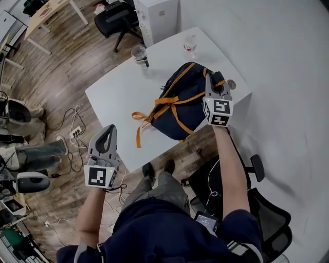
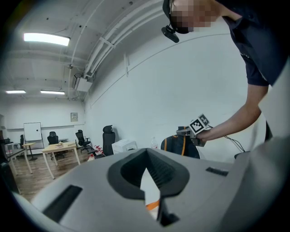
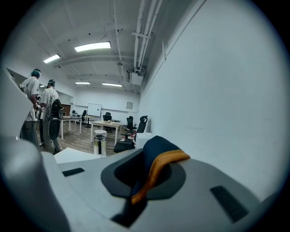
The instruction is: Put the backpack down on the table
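Observation:
The navy backpack (image 1: 182,110) with orange straps rests on the white table (image 1: 121,97), near its front right corner. My right gripper (image 1: 209,81) is at the bag's top right and is shut on its navy and orange handle (image 3: 156,156), which runs through the jaws in the right gripper view. A loose orange strap (image 1: 138,123) trails off the bag toward the front edge. My left gripper (image 1: 109,129) hangs off the table's front left side, well clear of the bag, shut with nothing in it. From the left gripper view the backpack (image 2: 181,145) stands far ahead.
A lidded tumbler (image 1: 139,53) and a small water bottle (image 1: 189,45) stand at the table's far side. A black office chair (image 1: 115,18) and a white cabinet (image 1: 157,15) lie beyond. Another chair (image 1: 264,215) is at my right. Cables (image 1: 77,131) cross the floor at left.

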`<action>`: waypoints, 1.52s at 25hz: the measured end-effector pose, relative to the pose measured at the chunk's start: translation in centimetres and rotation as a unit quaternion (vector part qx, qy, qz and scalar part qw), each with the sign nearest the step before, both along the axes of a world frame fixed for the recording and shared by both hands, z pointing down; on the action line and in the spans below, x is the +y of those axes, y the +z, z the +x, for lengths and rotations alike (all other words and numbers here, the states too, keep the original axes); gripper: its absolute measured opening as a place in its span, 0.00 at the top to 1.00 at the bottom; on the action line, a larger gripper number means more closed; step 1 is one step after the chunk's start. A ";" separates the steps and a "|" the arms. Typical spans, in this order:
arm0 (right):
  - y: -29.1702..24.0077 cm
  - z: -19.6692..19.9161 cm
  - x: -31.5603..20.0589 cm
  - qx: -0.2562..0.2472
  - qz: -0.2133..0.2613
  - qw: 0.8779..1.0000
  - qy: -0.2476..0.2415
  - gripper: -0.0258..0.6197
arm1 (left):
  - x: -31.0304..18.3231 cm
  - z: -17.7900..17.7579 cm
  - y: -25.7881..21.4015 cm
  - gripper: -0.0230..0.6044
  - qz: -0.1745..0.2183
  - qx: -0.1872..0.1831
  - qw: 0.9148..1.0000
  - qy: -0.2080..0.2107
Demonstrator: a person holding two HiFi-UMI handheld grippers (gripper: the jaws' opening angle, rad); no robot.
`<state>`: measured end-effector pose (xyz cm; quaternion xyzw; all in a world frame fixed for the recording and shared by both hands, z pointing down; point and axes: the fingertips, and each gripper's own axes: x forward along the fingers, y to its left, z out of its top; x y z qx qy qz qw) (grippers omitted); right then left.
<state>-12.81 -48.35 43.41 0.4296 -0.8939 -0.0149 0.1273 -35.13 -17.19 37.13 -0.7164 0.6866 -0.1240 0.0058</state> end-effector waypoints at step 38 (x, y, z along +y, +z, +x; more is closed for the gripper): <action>11.8 1.7 -6.9 0.022 -0.063 0.998 0.012 0.95 | -6.1 3.5 2.6 0.96 -0.023 0.035 0.999 0.025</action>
